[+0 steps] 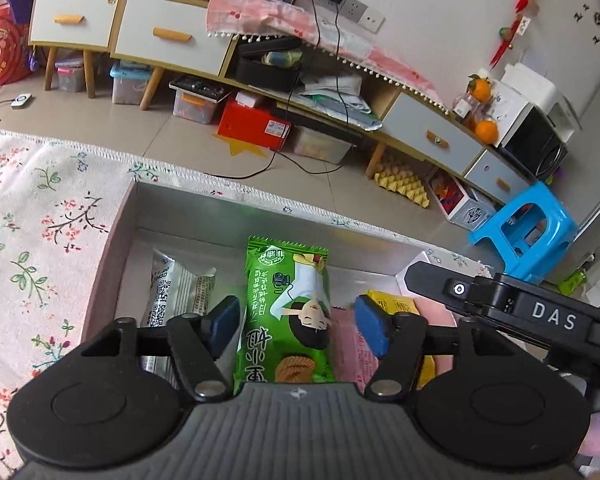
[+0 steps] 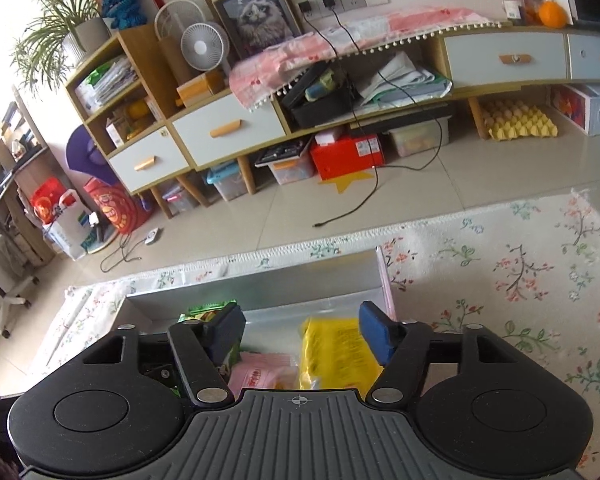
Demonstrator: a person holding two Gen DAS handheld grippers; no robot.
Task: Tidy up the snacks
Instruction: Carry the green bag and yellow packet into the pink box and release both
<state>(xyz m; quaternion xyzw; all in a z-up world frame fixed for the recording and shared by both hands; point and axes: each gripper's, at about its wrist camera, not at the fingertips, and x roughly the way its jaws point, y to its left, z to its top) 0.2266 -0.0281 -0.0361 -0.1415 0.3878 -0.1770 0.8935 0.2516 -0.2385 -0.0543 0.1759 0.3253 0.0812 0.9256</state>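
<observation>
A grey open box sits on a floral rug. In the left wrist view it holds a green snack packet in the middle, a white-grey packet at left, a pink packet and a yellow packet at right. My left gripper is open, its pads on either side of the green packet, not touching it. My right gripper is open above the box, over the yellow packet and the pink packet; the green packet shows behind its left finger. The right gripper's body enters the left view at right.
The floral rug spreads around the box. Beyond it is tiled floor with loose black cables, a long low cabinet with storage bins under it, and a blue plastic stool at right.
</observation>
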